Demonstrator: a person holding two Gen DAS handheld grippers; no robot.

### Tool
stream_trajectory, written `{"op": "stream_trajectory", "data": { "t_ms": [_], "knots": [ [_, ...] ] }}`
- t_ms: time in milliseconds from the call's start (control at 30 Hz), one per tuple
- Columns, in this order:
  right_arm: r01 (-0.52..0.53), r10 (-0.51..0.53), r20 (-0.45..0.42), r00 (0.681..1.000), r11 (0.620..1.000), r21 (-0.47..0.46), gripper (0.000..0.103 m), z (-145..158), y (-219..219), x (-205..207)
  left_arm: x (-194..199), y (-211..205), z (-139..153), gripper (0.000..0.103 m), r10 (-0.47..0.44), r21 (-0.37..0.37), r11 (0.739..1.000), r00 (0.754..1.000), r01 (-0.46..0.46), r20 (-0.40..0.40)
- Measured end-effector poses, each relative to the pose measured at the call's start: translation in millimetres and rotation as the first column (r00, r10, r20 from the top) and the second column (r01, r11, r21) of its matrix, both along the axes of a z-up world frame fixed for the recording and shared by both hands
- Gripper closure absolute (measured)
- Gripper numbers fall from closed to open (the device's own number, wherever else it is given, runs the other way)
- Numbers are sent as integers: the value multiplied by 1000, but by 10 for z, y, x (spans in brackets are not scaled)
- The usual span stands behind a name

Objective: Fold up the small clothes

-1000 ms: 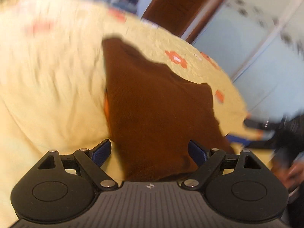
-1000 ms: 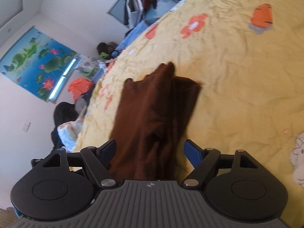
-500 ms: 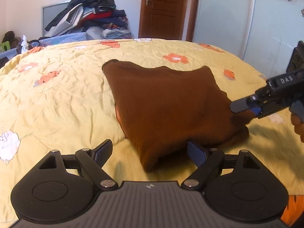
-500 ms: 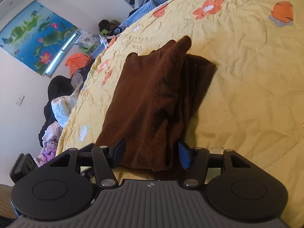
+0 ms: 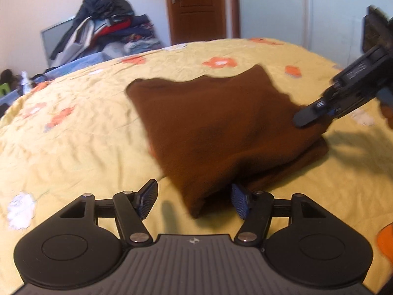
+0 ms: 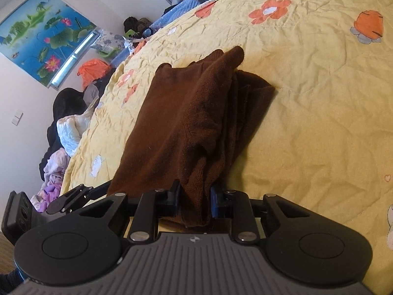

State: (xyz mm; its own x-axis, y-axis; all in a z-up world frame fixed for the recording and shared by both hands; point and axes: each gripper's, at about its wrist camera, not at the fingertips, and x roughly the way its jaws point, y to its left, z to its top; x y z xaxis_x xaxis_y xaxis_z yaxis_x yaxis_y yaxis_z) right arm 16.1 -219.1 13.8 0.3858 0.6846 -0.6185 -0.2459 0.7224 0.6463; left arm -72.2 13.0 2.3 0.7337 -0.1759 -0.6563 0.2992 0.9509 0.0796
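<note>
A brown folded garment (image 5: 221,127) lies on the yellow flowered bedspread (image 5: 61,147). My left gripper (image 5: 194,199) is low at its near corner, which sits between the closing jaws. The right pad touches the cloth, while the left pad stands clear of it. In the right wrist view the same garment (image 6: 181,123) runs away from my right gripper (image 6: 195,200). Its closing jaws pinch the bunched near edge of the layered cloth. The left wrist view shows the right gripper's fingers (image 5: 309,116) at the garment's right edge.
A heap of clothes (image 5: 105,27) is piled beyond the bed's far side, next to a brown door (image 5: 196,7) and pale wardrobe doors (image 5: 294,7). More clothes (image 6: 66,127) lie beside the bed under a lotus picture (image 6: 44,39).
The left gripper rolled level and drew back a little, its jaws narrowing around the garment's corner. The right jaws closed in from wide apart onto the garment's edge.
</note>
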Motion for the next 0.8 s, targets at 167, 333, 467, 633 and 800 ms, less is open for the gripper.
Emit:
{"op": "stream_trajectory", "data": {
  "t_ms": [167, 333, 467, 633, 800],
  "knots": [
    [-25, 25, -9, 1000, 1000, -17, 73, -44, 51, 6, 121, 46, 4, 66, 53, -56, 997, 999, -54, -9],
    [-38, 39, 34, 999, 999, -32, 88, 76, 20, -11, 53, 53, 79, 94, 52, -61, 997, 998, -50, 32],
    [-63, 66, 40, 997, 995, -79, 90, 71, 30, -82, 24, 161, 13, 95, 44, -28, 999, 999, -44, 9],
    [-38, 38, 1, 999, 999, -32, 79, -35, 18, -37, -117, 180, 63, 88, -11, -62, 998, 1000, 9, -25],
    [63, -72, 96, 993, 994, 91, 20, 246, -314, 44, -273, 498, 280, 15, -99, -285, 955, 995, 85, -35]
  ]
}}
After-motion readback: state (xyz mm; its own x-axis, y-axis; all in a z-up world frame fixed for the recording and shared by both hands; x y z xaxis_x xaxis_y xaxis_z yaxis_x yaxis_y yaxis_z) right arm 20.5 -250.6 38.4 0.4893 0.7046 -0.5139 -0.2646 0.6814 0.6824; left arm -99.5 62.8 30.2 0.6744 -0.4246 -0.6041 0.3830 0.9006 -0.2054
